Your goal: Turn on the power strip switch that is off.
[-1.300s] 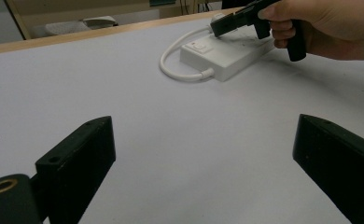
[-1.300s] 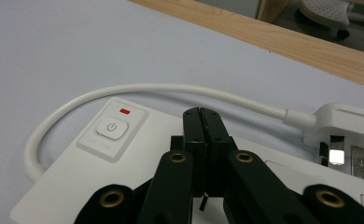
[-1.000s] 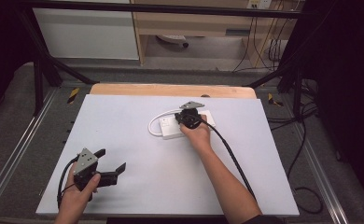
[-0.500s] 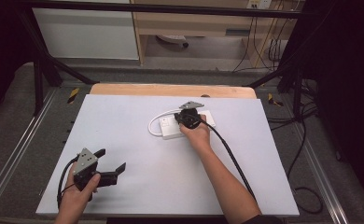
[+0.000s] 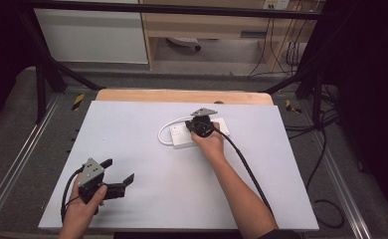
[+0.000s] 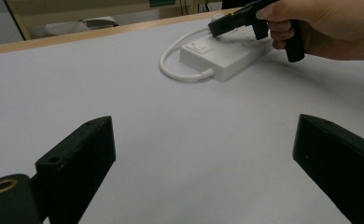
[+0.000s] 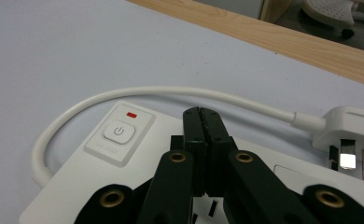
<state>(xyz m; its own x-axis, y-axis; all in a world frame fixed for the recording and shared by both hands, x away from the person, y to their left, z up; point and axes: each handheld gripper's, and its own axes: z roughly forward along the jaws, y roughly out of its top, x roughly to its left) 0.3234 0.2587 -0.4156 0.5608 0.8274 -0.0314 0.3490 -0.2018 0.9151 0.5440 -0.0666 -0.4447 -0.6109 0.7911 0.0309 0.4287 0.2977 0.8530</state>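
Nothing has moved since a second ago, so no job looks started; the right gripper [image 7: 202, 114], shut tight and empty, hovers over the white power strip [image 5: 181, 137] near the tabletop's far edge; the left gripper [image 5: 117, 175] waits wide open by the near left corner.

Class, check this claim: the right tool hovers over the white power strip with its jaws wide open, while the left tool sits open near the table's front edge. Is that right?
Not quite. The right tool is over the white power strip, but its jaws are pressed shut, as the right gripper view shows. The left tool is indeed open near the front edge.
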